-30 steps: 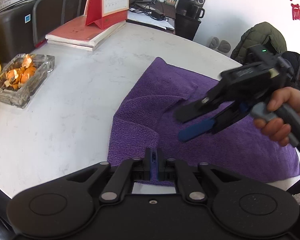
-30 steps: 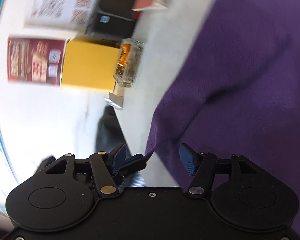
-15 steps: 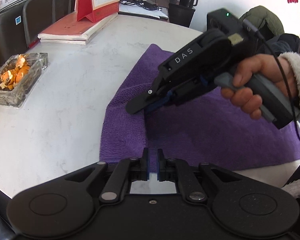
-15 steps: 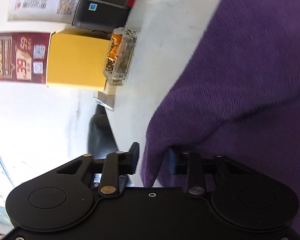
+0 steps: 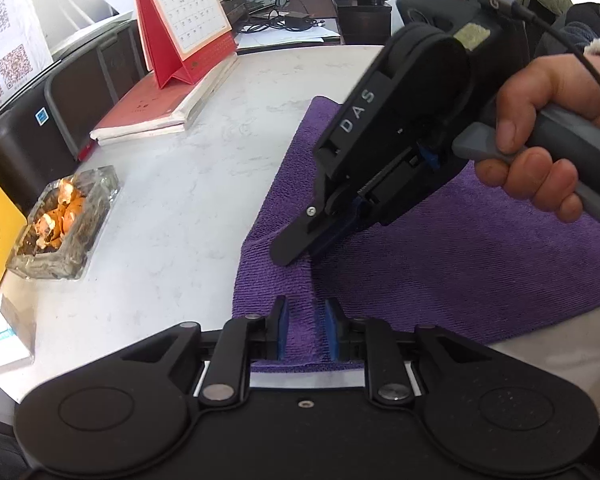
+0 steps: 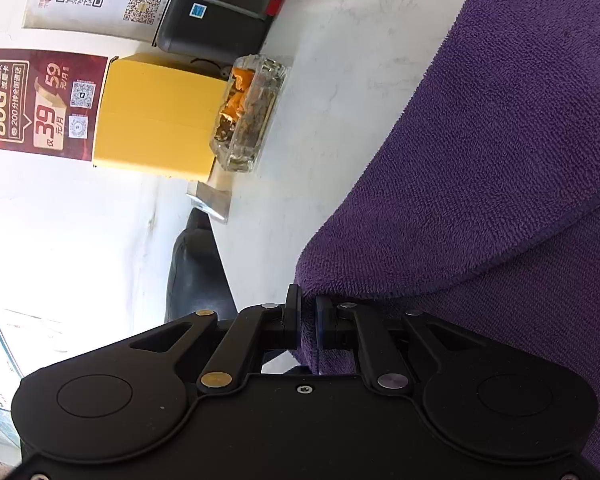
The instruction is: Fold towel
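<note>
White marble table [image 5: 188, 184] (office clutter behind) bears purple towel [image 5: 480, 264]; left claw [image 5: 305, 334] opening around it, right claw [image 6: 308, 322] pinching it.

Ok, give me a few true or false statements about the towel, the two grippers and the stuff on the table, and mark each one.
1. The purple towel lies on a white table. True.
2. The right gripper is empty. False: its fingers are shut on a fold of towel.
3. The glass ashtray holds orange peel. True.
4. The desk calendar lies on the towel. False: it stands on a red book, apart from the towel.
5. The left gripper has towel between its fingers, jaws opening. True.
</note>
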Available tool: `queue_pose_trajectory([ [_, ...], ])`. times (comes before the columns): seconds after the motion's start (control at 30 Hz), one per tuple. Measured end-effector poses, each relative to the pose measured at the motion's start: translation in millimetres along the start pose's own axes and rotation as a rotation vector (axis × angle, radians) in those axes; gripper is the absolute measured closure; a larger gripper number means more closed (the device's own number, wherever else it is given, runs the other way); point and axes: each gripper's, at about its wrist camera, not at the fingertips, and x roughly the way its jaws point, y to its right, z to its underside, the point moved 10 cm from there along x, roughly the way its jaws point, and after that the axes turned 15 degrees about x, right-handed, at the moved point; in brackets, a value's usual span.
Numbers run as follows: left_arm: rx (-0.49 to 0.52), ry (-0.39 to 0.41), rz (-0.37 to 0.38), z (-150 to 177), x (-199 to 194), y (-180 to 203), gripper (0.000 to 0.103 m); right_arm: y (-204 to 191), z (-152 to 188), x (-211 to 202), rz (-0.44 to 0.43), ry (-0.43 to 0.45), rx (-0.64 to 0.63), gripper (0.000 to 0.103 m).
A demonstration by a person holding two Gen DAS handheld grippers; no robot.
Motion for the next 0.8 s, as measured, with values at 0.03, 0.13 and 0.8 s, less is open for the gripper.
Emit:
queue_pose_trajectory([
  [0.03, 0.009, -0.007, -0.01, 0.0, 2.1, 0.6, 0.085, -1.2, 0.4, -0.4, 0.0, 0.001, -0.003, 0.095],
  [0.13, 0.042, -0.022, -0.071, -0.6, 5.2, -0.7, 0.085, -5.2, 2.4, -0.8, -0.01, -0.003, -0.004, 0.095],
  [0.8, -0.085, -0.072, -0.081, 7.1, 12.7, -16.7, 0.099, -12.9, 13.4, -0.5, -0.028, -0.021, 0.002, 0.095],
])
